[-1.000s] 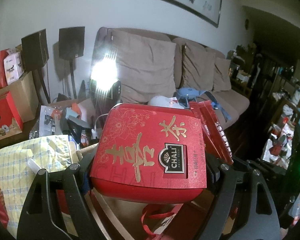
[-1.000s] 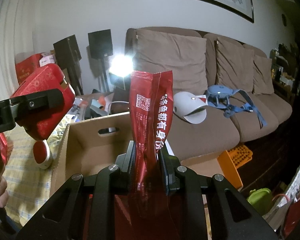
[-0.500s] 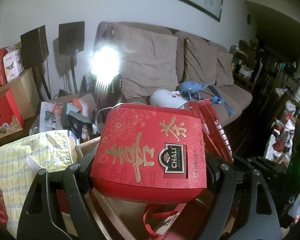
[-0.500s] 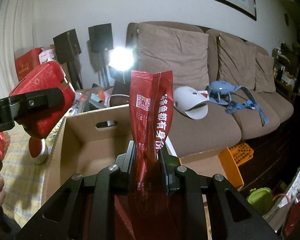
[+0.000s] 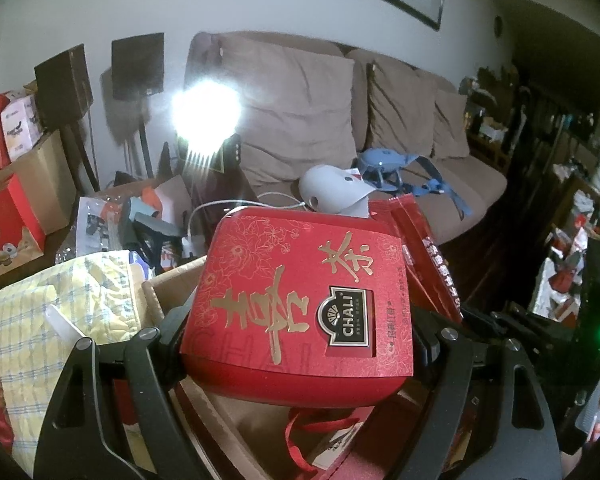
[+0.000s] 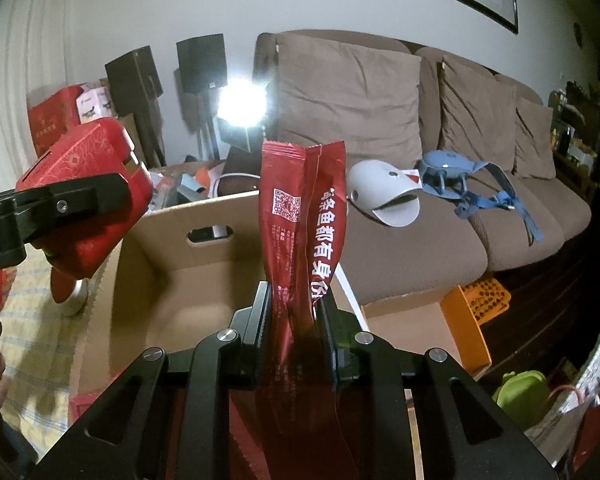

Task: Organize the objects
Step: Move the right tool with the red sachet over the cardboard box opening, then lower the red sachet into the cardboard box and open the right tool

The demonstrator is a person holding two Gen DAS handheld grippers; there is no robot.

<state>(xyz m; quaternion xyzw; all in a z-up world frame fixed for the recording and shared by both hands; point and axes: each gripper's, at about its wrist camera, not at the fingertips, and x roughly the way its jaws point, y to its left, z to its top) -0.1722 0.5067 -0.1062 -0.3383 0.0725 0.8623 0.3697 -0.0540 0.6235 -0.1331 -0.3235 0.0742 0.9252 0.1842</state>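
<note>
- While the left claw is clamped wide across the red tea box, gripping it by its two side walls, the box hangs tilted above the open cardboard box.
- Tea box: glossy red, rounded corners, faint gold line-drawn flowers over the top face, large gold brush characters, and a dark badge reading "CHALI" set in a recessed window toward its lower right.
- From the right wrist view the same tea box shows its side and underside, plain red, with the left claw's black finger lying across it; it sits over the cardboard box's left wall.
- Right claw is closed narrowly on the red foil packet, pinching it near its lower half; the packet stands upright out of the jaws.
- Packet: shiny dark red foil, crimped serrated top edge, a centre seam twisting down its length, a white QR code on the left panel, a column of white Chinese characters on the right panel.
- The packet is held over the cardboard box's right side, near its front; in the left wrist view the packet appears just right of the tea box.
- Cardboard box: brown, a hand slot cut in its far wall, what shows of its interior bare.
- Behind: brown sofa carrying a white cap-like item and a blue strapped item; a bright lamp glares at the sofa's left end.
- A yellow checked cloth lies left of the cardboard box.
</note>
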